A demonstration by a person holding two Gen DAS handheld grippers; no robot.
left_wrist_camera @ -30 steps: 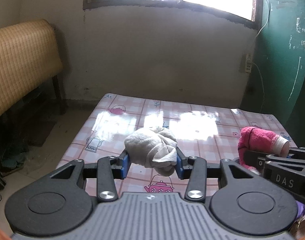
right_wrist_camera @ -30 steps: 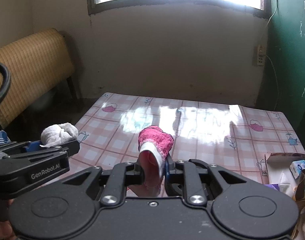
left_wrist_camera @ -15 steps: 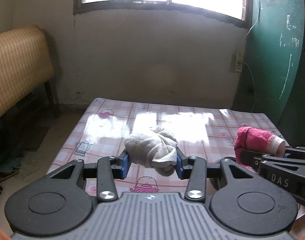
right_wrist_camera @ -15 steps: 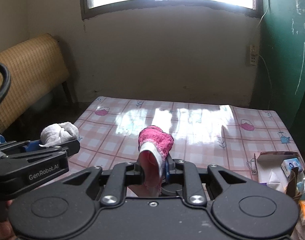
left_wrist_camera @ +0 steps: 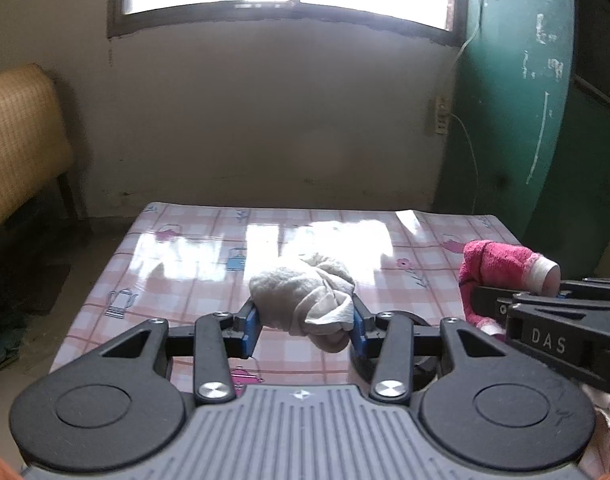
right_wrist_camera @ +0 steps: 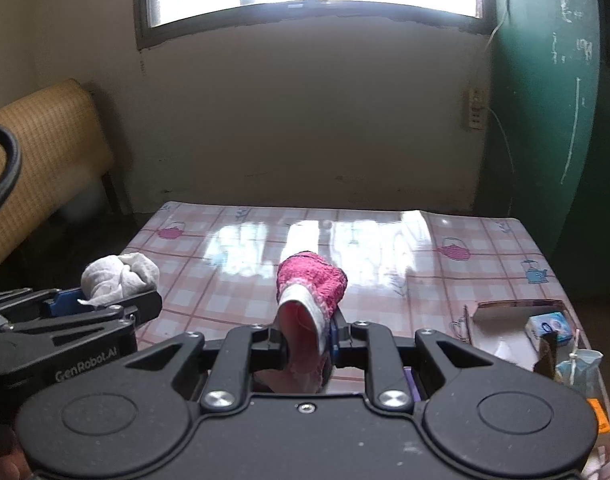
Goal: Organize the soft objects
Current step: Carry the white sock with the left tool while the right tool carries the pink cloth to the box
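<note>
**Two soft bundles held above the counter**

The left gripper (left_wrist_camera: 303, 320) was clamped on a grey-white cloth bundle (left_wrist_camera: 305, 294), the right gripper (right_wrist_camera: 307, 340) on a pink sock (right_wrist_camera: 311, 284), both above the counter (right_wrist_camera: 405, 256). Each looked light and squashy, best gripped mid-bulk.

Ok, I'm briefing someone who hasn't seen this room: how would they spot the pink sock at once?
Find the table with the pink checked teapot cloth under the window. Two grippers hang above its near end; the right gripper is shut on the pink sock, fuzzy with a white cuff. The bundle in the left gripper is the greyish-white cloth, so colour alone settles it.
</note>
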